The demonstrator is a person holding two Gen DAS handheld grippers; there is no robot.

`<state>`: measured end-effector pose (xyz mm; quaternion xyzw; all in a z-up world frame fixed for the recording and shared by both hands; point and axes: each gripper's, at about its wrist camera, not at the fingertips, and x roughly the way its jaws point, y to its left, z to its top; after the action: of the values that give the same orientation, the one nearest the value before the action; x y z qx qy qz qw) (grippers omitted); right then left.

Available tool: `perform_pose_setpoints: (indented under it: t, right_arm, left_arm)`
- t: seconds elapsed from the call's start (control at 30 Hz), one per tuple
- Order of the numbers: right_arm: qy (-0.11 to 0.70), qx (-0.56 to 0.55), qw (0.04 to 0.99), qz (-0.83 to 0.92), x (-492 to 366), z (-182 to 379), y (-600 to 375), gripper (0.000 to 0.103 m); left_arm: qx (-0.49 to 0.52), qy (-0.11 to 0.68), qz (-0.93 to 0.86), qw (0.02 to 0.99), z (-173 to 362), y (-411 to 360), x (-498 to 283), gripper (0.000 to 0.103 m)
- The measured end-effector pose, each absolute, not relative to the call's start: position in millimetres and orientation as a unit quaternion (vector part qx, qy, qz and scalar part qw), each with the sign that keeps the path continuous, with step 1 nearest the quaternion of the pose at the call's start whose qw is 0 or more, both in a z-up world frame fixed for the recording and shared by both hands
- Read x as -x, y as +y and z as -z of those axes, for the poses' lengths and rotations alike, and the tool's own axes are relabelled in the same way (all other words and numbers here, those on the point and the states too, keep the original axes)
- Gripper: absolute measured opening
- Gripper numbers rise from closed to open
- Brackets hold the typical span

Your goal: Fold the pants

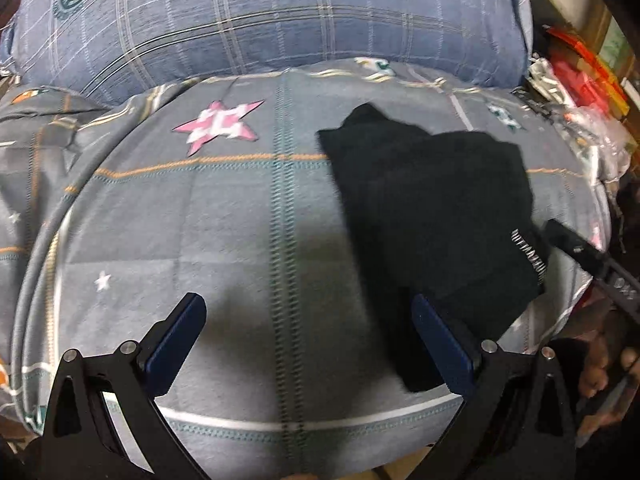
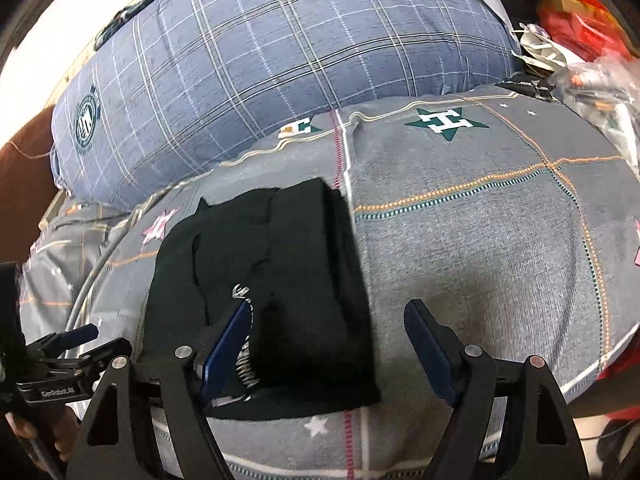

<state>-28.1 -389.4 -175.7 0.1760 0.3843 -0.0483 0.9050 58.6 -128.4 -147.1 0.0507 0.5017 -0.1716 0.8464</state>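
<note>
The black pants [image 1: 436,216] lie folded into a compact rectangle on the grey star-patterned quilt [image 1: 224,216]; a white-lettered waistband shows at their right edge. My left gripper [image 1: 308,312] is open and empty, with its right finger at the bundle's near-left edge. In the right wrist view the pants [image 2: 288,280] sit left of centre on the quilt [image 2: 480,248]. My right gripper [image 2: 328,316] is open above the bundle's near-right part, its left finger [image 2: 230,340] over the waistband. The right gripper also shows in the left wrist view [image 1: 580,252], the left one in the right wrist view [image 2: 72,340].
A blue plaid pillow [image 1: 280,20] lies along the far side of the bed [image 2: 280,60]. A grey cable [image 1: 52,232] runs across the quilt's left side. Red packaging and plastic bags [image 1: 580,80] clutter the right edge [image 2: 580,20].
</note>
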Motion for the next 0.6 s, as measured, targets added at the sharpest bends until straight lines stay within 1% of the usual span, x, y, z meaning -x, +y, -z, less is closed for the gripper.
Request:
perform_pose_setpoints:
  t: [0.17,0.33,0.5,0.6]
  right_arm:
    - [0.378,-0.185,0.906,0.030,16.8,185.3,-397.6,0.080]
    - [0.383,-0.217,0.898,-0.007,4.4,201.5,-397.6,0.080]
    - [0.384,-0.229,0.894,-0.029,2.9,208.0,-396.1,0.082]
    - [0.381,-0.235,0.893,-0.042,3.9,209.7,-394.2,0.082]
  left_arm:
    - [-0.018,0.524,0.211,0.825,155.5,-139.1,-70.8,0.103]
    - [0.008,0.556,0.229,0.799,173.5,-146.4,-79.8,0.103]
    - [0.025,0.555,0.271,0.786,173.1,-154.2,-77.0,0.103]
    - [0.024,0.556,0.293,0.778,172.1,-161.9,-74.3,0.098]
